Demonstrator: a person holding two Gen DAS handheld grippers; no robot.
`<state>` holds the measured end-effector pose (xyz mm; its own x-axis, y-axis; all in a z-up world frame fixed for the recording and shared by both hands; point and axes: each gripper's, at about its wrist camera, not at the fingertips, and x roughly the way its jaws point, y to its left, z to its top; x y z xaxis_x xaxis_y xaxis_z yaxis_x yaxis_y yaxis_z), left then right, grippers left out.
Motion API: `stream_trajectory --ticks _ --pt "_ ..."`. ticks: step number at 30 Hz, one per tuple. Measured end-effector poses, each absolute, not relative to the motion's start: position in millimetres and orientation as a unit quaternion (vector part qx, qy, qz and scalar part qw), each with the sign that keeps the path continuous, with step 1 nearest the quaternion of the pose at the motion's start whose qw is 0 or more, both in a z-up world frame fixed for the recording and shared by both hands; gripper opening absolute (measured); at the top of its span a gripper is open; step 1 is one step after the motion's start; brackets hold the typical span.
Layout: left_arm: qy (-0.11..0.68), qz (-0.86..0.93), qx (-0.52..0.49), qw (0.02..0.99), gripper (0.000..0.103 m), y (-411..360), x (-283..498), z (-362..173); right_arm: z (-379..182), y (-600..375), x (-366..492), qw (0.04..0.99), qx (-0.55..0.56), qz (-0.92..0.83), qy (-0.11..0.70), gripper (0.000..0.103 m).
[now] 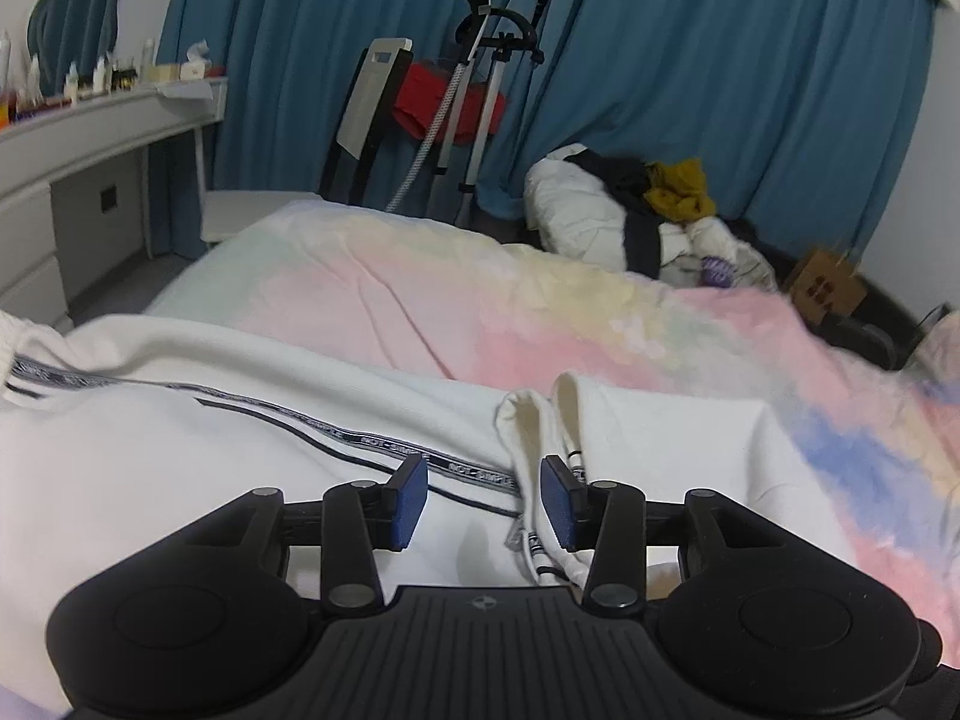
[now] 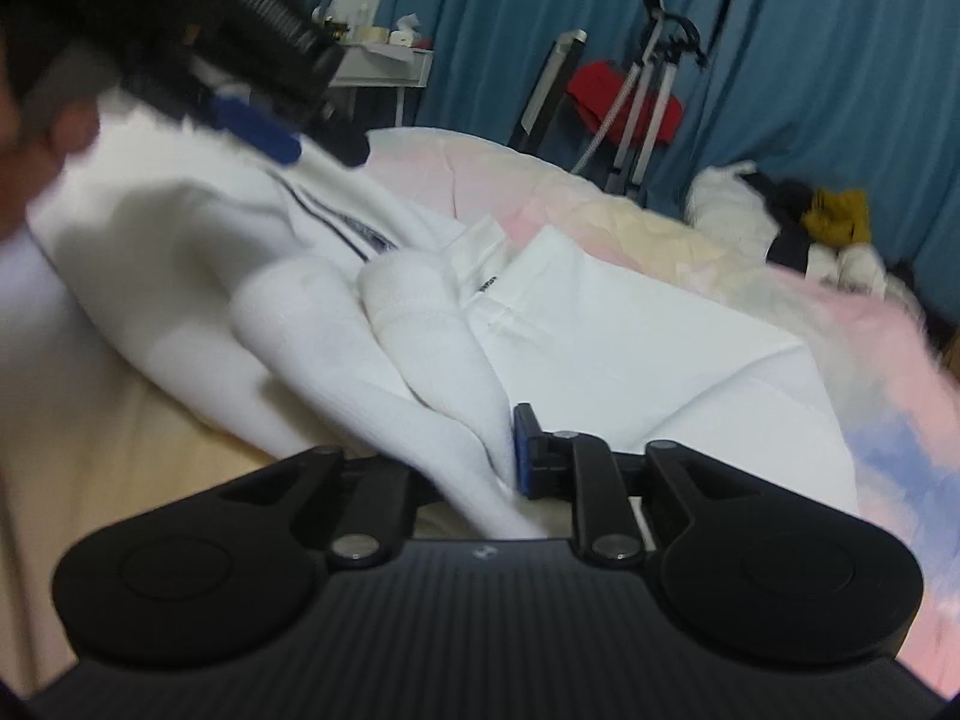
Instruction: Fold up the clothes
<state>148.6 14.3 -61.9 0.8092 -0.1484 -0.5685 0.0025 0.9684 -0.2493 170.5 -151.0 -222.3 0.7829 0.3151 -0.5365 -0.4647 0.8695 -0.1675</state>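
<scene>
We see the white hoodie point(image 1: 252, 444) spread on the near end of the pastel bedspread point(image 1: 456, 294). Our left gripper point(image 1: 485, 498) hangs part open over it, pads clear. A sleeve point(image 2: 420, 372) hides our right gripper point(image 2: 480, 450); its grip we cannot tell.

The bed point(image 1: 384, 276), spread with a pastel cover point(image 1: 540, 324) of pink, yellow and blue patches, carries a white garment point(image 1: 180, 450) directly under and ahead of the left gripper point(image 1: 483, 501) (dark striped trim runs across it). Far beyond that gripper, to its right, lies a heap of clothes point(image 1: 636, 210).
</scene>
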Motion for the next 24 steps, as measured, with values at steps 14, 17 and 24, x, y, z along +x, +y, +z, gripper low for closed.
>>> stream_trajectory --ticks 14,17,24 --pt "0.305 -0.075 -0.190 0.930 0.049 25.1 149.9 -78.9 -203.6 -177.6 175.1 0.917 -0.060 0.291 0.266 0.060" --pt "0.309 -0.080 -0.193 0.928 0.049 20.2 150.9 -84.4 -221.9 -170.7 188.3 0.906 -0.070 0.298 0.292 0.059" --pt "0.320 -0.076 -0.207 0.921 0.050 17.2 149.1 -94.9 -201.7 -179.2 187.0 0.923 -0.038 0.285 0.257 0.015"
